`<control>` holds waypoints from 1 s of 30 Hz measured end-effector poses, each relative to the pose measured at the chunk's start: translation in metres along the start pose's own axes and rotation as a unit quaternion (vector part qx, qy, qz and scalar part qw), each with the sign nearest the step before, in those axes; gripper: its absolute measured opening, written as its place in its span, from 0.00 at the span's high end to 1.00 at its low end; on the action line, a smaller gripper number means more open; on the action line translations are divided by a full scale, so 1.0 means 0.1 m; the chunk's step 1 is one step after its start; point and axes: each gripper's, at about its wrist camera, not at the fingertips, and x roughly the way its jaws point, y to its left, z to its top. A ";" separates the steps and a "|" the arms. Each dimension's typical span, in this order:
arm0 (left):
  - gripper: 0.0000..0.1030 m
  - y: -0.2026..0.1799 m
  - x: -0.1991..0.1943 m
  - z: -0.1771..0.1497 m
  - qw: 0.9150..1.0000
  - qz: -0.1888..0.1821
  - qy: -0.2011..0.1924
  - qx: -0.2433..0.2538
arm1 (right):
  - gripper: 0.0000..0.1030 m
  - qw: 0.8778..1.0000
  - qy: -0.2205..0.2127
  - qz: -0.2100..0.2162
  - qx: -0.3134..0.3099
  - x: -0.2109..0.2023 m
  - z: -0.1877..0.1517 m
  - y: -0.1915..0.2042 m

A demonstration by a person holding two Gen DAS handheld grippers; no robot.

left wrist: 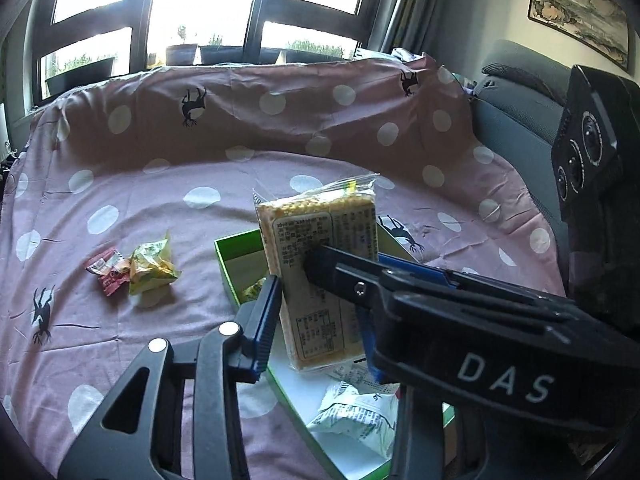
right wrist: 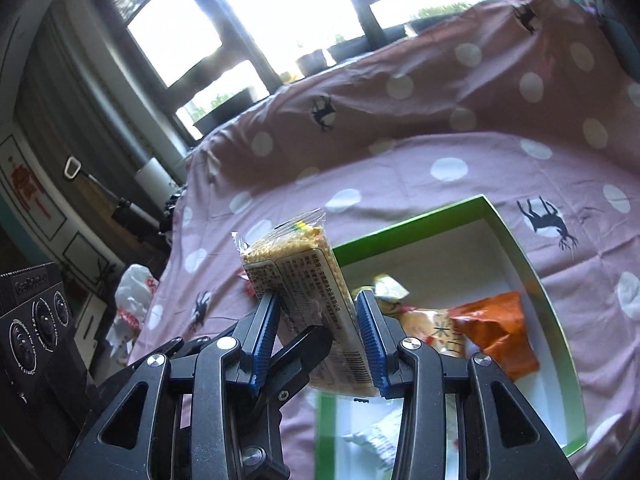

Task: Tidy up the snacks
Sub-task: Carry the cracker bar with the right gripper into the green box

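A clear packet of yellow puffed-grain cake is held upright above the open green box. My left gripper is shut on it, blue pads against its two long edges. My right gripper reaches in from the right in the left wrist view and is also shut on the packet. One black left finger lies across the packet's lower face in the right wrist view. The box holds an orange packet, a pale yellow one and a white-green one.
A pink polka-dot cloth covers the surface and rises as a wall at the back. A small red packet and a yellow-green packet lie on it left of the box. A grey sofa stands right, and a white plastic bag lies past the cloth's left edge.
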 end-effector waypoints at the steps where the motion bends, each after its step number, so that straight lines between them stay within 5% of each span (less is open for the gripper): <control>1: 0.65 -0.02 0.05 0.02 1.000 -0.001 0.003 0.001 | 0.59 1.000 0.001 -0.004 0.004 0.01 0.01 -0.06; 10: 0.67 -0.07 0.53 0.02 0.998 -0.015 0.058 -0.008 | 0.59 0.998 0.039 0.001 0.059 0.27 0.01 -0.54; 25: 0.70 0.03 0.88 -0.08 0.992 -0.007 0.118 -0.042 | 0.67 0.991 0.085 -0.040 0.092 0.64 -0.08 -0.71; 30: 0.83 0.07 0.92 -0.10 0.992 0.005 0.120 -0.041 | 0.83 0.991 0.087 -0.066 0.080 0.64 -0.08 -0.71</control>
